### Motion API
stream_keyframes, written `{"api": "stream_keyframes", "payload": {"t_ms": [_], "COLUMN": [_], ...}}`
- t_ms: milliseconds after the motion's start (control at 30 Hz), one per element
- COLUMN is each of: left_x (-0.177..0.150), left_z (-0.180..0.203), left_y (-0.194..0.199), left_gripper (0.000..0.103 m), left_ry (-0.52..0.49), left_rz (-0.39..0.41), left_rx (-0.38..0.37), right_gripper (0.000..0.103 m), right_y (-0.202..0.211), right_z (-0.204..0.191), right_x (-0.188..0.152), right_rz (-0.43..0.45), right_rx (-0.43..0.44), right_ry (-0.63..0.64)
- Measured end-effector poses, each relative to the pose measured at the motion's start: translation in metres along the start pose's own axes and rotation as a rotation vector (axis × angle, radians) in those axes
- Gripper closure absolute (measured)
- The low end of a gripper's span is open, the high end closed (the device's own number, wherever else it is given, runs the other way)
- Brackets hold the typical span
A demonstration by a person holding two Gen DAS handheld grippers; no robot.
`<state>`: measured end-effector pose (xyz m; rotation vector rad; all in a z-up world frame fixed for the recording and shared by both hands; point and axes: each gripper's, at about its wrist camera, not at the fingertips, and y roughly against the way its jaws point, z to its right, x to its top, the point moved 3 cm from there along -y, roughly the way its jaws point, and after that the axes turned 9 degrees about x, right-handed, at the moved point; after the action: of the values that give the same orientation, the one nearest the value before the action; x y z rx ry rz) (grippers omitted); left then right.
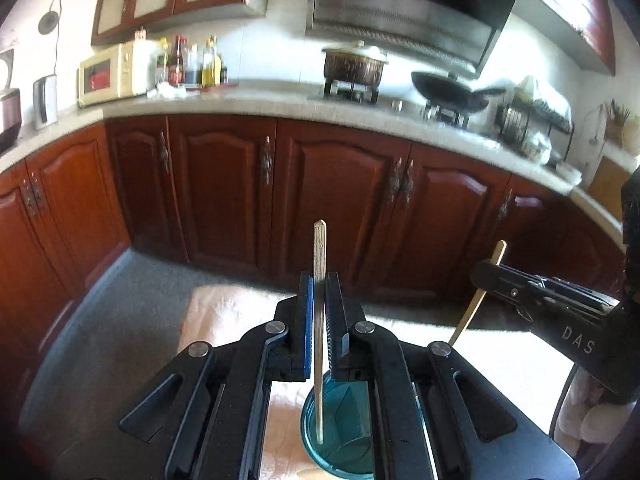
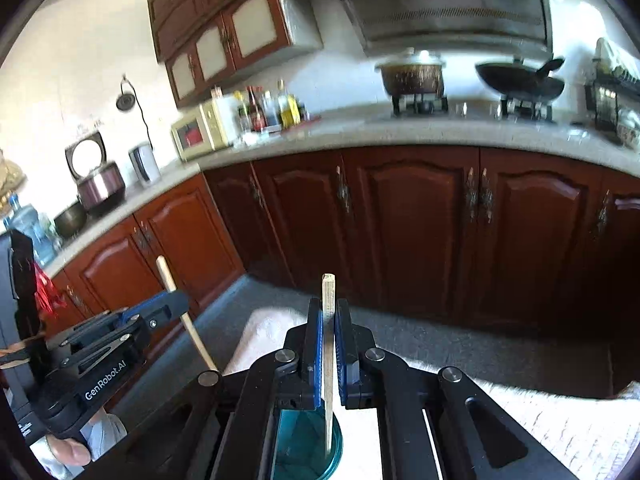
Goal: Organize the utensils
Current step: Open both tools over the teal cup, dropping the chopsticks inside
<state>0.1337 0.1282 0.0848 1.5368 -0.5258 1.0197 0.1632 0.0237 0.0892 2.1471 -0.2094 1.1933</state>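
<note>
- Left gripper [image 1: 319, 300] closed on a chopstick [image 1: 319, 320]; fingers [image 1: 308, 320] pinch it at mid-length, long axis near vertical, blunt end up, thin end down inside the teal glass cup [image 1: 340, 432].
- Right gripper [image 2: 329, 328] likewise clamped on a second chopstick [image 2: 328, 360], upright, square end up, lower end dipping into the same teal cup, seen from the right wrist at [image 2: 308, 444].
- From the left wrist, right-hand stick seen at [image 1: 478, 292], leaning away from the cup at the top; from the right wrist, left-hand stick seen at [image 2: 186, 316], also leaning outward. Both tips converge on the cup.
- Cup stands on a pale cloth-covered counter [image 1: 224, 312], directly below both pairs of fingers; kitchen cabinets [image 1: 340, 200] well beyond the cup.
- Risk: both tools crowd one narrow cup mouth; fingers or sticks may knock together and jolt a stick out of line.
- Risk: a tilted stick pressed against the cup rim could tip or slide the light cup on the cloth.
- Risk: release too high likely lets a stick bounce off the glass bottom and topple out over the rim.
- Risk: thin smooth sticks may pivot between the pads if nudged sideways.
- Cannot tell how deep either tip sits, nor whether either touches the cup bottom.
</note>
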Motion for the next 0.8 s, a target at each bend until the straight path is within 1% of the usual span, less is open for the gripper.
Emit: {"api": "stream_keyframes", "payload": {"t_ms": [100, 200, 300, 367, 433, 467, 500, 567, 633, 800], "left_x": [-0.018, -0.029, -0.035, -0.036, -0.034, -0.033, -0.033, -0.034, -0.034, -0.038], "left_z": [-0.001, 0.000, 0.003, 0.005, 0.006, 0.005, 0.006, 0.006, 0.008, 0.015], "left_y": [-0.015, -0.023, -0.026, -0.024, -0.022, -0.020, -0.018, -0.014, -0.009, 0.013], "left_gripper": [0.099, 0.099, 0.099, 0.099, 0.099, 0.099, 0.099, 0.095, 0.080, 0.069], "left_ry": [0.006, 0.011, 0.010, 0.012, 0.021, 0.025, 0.026, 0.027, 0.026, 0.017], "left_rz": [-0.057, -0.094, -0.108, -0.105, -0.108, -0.104, -0.102, -0.106, -0.108, -0.093], "left_rx": [0.003, 0.001, 0.004, 0.005, -0.003, -0.006, -0.007, -0.018, -0.028, -0.049], "right_gripper": [0.098, 0.098, 0.098, 0.098, 0.084, 0.068, 0.065, 0.065, 0.066, 0.065], "right_y": [-0.017, -0.031, -0.041, -0.042, -0.042, -0.039, -0.035, -0.027, -0.019, 0.002], "right_z": [0.010, 0.016, 0.021, 0.024, 0.027, 0.028, 0.028, 0.029, 0.031, 0.036], "right_x": [-0.014, -0.027, -0.036, -0.039, -0.042, -0.044, -0.044, -0.048, -0.051, -0.066], "right_rz": [-0.051, -0.097, -0.129, -0.133, -0.149, -0.149, -0.144, -0.142, -0.141, -0.153], "right_rx": [0.012, 0.013, 0.022, 0.034, 0.043, 0.050, 0.055, 0.058, 0.053, 0.047], "right_ry": [-0.025, -0.039, -0.052, -0.063, -0.078, -0.087, -0.093, -0.093, -0.097, -0.120]}}
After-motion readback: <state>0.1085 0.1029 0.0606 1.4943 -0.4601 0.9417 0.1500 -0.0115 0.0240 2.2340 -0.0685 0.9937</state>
